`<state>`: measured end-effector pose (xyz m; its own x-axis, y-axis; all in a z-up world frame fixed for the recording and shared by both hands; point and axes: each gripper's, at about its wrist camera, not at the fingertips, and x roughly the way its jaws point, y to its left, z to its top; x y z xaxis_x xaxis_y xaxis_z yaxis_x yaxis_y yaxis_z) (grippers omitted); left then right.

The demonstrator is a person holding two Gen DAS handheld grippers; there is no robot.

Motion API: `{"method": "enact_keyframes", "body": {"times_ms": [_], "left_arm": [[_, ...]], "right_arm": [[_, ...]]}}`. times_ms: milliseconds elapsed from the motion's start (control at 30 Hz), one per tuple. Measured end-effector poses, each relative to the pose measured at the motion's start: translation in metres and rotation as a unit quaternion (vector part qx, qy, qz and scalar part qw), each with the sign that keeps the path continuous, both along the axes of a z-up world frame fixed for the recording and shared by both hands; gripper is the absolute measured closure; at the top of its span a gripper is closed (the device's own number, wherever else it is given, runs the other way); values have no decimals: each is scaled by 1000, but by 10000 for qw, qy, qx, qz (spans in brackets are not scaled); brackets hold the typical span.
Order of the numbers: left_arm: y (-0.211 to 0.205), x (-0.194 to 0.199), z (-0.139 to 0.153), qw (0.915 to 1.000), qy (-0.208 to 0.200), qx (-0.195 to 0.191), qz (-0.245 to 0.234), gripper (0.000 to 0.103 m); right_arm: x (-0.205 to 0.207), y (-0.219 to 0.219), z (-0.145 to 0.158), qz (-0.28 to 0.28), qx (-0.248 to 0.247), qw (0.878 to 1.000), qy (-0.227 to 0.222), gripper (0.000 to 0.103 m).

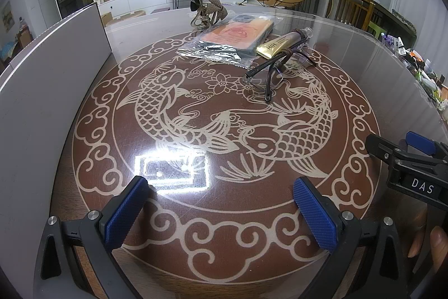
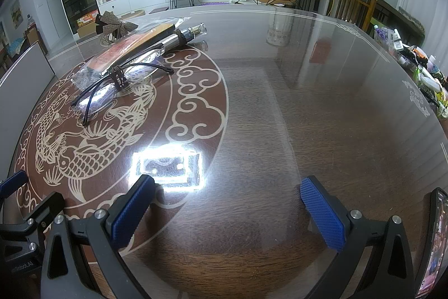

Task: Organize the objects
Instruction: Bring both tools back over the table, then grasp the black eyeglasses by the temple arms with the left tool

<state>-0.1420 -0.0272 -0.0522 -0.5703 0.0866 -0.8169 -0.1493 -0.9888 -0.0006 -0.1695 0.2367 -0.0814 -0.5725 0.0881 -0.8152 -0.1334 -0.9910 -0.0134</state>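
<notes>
On the glass-topped round table (image 1: 350,52) lie a plastic-wrapped orange packet (image 1: 235,37), a tube with a gold end and clear cap (image 1: 282,42), and dark-framed glasses (image 1: 275,69) with a brown band around them. The same packet (image 2: 131,44), tube (image 2: 182,37) and glasses (image 2: 123,77) show at the far left in the right wrist view. My left gripper (image 1: 221,212) is open over the near fish pattern, far short of these items. My right gripper (image 2: 226,212) is open too, over bare wood-grain table. Nothing sits between either pair of blue pads.
A woven bow-shaped ornament (image 1: 208,6) stands behind the packet. A white panel (image 1: 53,66) rises along the table's left side. Clutter of small bottles and packets (image 1: 417,66) lines the right rim. A phone (image 2: 432,245) stands at the near right. My right gripper (image 1: 408,159) shows beside the left one.
</notes>
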Motion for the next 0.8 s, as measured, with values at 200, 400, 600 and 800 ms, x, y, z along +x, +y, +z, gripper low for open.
{"method": "enact_keyframes", "body": {"times_ms": [200, 400, 600, 800], "left_arm": [[0, 0, 0, 10000, -1, 0, -1, 0], [0, 0, 0, 10000, -1, 1, -2, 0], [0, 0, 0, 10000, -1, 6, -2, 0], [2, -3, 2, 9998, -144, -35, -139, 0]], "right_arm": [[0, 0, 0, 0, 3, 10000, 0, 0], [0, 0, 0, -1, 3, 10000, 0, 0], [0, 0, 0, -3, 2, 10000, -1, 0], [0, 1, -1, -3, -10, 10000, -2, 0]]}}
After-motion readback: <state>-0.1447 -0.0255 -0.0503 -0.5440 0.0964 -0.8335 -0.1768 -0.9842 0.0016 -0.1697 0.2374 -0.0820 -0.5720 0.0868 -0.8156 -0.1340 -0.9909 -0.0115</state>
